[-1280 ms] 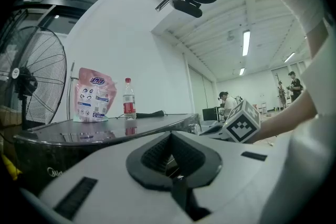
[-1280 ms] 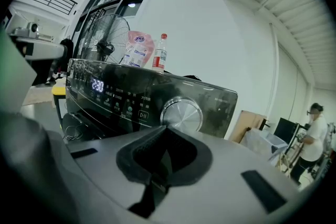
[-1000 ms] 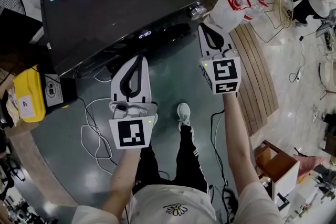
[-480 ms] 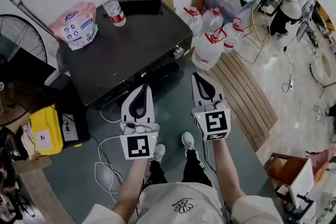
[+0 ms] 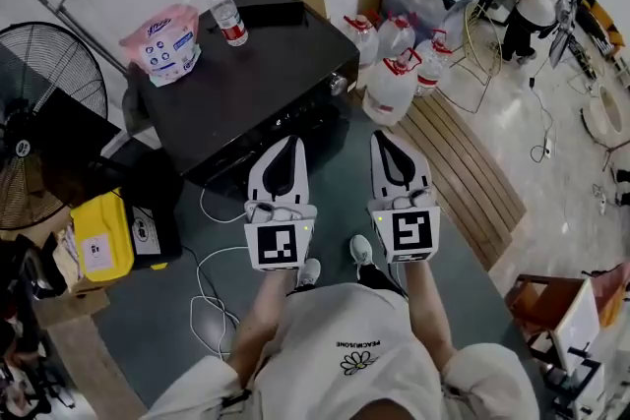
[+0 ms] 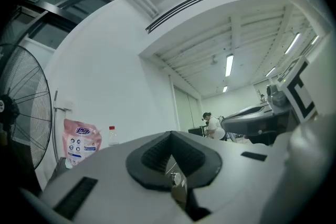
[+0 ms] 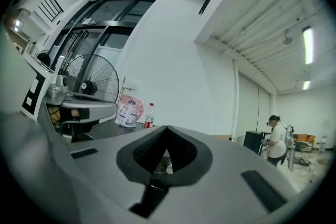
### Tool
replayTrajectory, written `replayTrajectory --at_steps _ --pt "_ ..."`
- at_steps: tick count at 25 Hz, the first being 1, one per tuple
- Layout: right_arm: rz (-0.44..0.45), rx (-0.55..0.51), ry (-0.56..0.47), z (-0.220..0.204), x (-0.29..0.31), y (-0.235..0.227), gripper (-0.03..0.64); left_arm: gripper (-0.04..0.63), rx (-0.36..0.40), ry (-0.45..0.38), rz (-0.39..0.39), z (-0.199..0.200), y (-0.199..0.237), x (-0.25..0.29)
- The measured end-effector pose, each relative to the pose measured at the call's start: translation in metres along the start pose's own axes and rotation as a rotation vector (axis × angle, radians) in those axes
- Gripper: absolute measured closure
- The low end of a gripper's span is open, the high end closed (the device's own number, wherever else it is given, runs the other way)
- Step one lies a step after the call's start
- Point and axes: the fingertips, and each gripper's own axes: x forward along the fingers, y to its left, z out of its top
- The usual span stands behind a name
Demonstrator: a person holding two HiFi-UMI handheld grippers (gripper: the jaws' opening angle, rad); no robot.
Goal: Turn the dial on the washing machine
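The black washing machine (image 5: 246,74) stands ahead of me, its silver dial (image 5: 340,84) at the right end of the front panel. My left gripper (image 5: 288,142) and right gripper (image 5: 379,136) hover side by side over the green floor, short of the machine's front, both shut and holding nothing. In the left gripper view the left gripper (image 6: 170,134) has its jaws met at the tip, and the dial (image 6: 175,179) shows small through the hole behind them. In the right gripper view the right gripper (image 7: 167,127) looks the same, with the dial (image 7: 169,168) far off.
A pink detergent pouch (image 5: 162,39) and a water bottle (image 5: 226,15) stand on the machine's top. Water jugs (image 5: 394,79) and a wooden pallet (image 5: 463,162) lie to the right, a fan (image 5: 39,143) and yellow box (image 5: 98,246) to the left. Cables (image 5: 212,280) trail on the floor.
Both grippers have drawn back from the machine's front; the right one was close to the dial a second ago. The head view now takes in more of the room. Both stayed shut.
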Motion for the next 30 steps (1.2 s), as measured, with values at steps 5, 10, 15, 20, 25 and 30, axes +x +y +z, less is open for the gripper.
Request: replayTrajectory --at_steps 5,10,15,20,25,30 --pt "-0.013 0.011 -0.005 -0.001 -0.011 0.005 0.615 0.597 0.001 -0.002 0.0 0.004 -0.002 -0.006" --pt "-0.01 0.016 -0.001 -0.003 -0.016 0.004 0.615 0.597 0.007 -0.001 0.008 0.006 -0.003 -0.007" --pt "-0.006 0.022 0.007 -0.004 -0.016 0.003 0.615 0.597 0.005 -0.009 0.014 0.008 -0.002 -0.007" --pt "0.0 0.026 0.004 -0.005 -0.016 0.002 0.615 0.597 0.001 -0.002 0.015 0.006 -0.003 -0.007" --pt "-0.007 0.033 0.028 -0.01 -0.017 -0.001 0.615 0.597 0.006 -0.004 0.011 0.006 -0.005 -0.005" --pt "-0.015 0.025 0.011 -0.007 -0.016 -0.004 0.615 0.597 -0.004 -0.008 0.009 0.006 -0.004 -0.004"
